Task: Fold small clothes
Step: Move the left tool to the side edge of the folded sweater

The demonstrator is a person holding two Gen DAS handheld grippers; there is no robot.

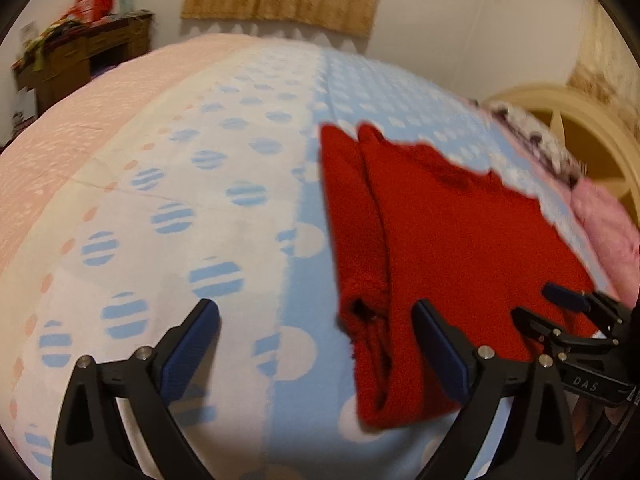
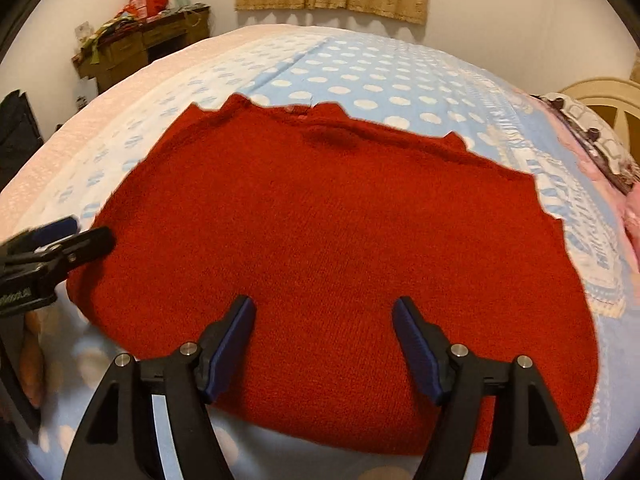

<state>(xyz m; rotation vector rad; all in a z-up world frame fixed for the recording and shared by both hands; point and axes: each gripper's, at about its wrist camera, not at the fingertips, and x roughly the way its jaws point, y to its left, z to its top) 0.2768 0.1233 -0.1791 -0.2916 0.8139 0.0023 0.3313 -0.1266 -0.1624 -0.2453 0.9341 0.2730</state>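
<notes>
On the bed's near edge, red sweater lies flat. Left gripper and right gripper gape, empty. Pinch hem corners evenly, then fold.

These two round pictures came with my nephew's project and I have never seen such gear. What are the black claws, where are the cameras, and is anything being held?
The claws are hand-held grippers, one in each of a person's hands, each with a wide-angle camera looking along its two fingers. That lens makes the pictures round and bulged.

The left camera shows the left gripper with its blue-padded fingers wide apart over the polka-dot bedsheet. The right camera shows the right gripper above a red knitted sweater lying spread out on the bed. Each gripper also appears at the edge of the other's picture.

Nothing is held: both grippers are open, with no cloth pinched. In the left view one side of the sweater looks folded inward. Pink bedding lies at the bed's far right.
</notes>
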